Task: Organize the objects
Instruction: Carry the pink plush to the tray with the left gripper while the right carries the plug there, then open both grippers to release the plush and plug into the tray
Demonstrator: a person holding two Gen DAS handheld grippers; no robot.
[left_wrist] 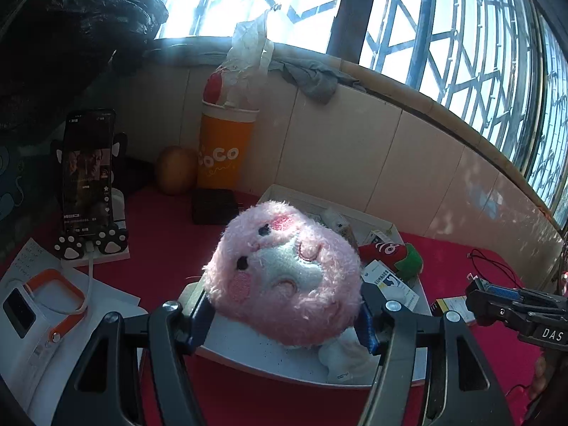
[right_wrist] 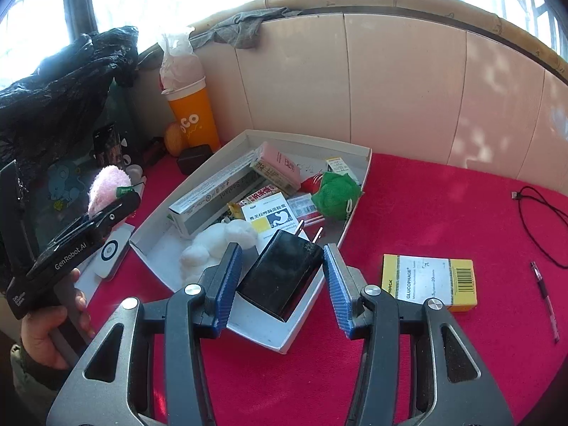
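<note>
- The step in hand looks like carrying two things to the white tray (right_wrist: 358, 149) on the red bench (right_wrist: 443, 198) and dropping them in among what already lies there.
- The left claw (left_wrist: 284, 314) grips a pink plush toy (left_wrist: 284, 277); its blue pads press into the fur at 9 and 3 o'clock of the toy, so the opening is moderate, filled by the plush. The toy hangs above the tray's near end.
- The right claw (right_wrist: 282, 278) is closed on a black charger plug (right_wrist: 280, 273), prongs pointing toward 12 o'clock, and the pad at 9 o'clock bears on its side. The plug hangs over the tray's near corner.
- To do it well, each claw should probably go to a bare patch of tray floor before letting go: the space at 9 o'clock of the white plush (right_wrist: 216, 245) looks free.
- The toy is soft and bulky, so it may roll onto the medicine boxes (right_wrist: 269, 216); setting it low should help.
- The yellow box (right_wrist: 429, 280), at 3 o'clock of the right claw, lies outside the tray, as does the pen (right_wrist: 545, 301).
</note>
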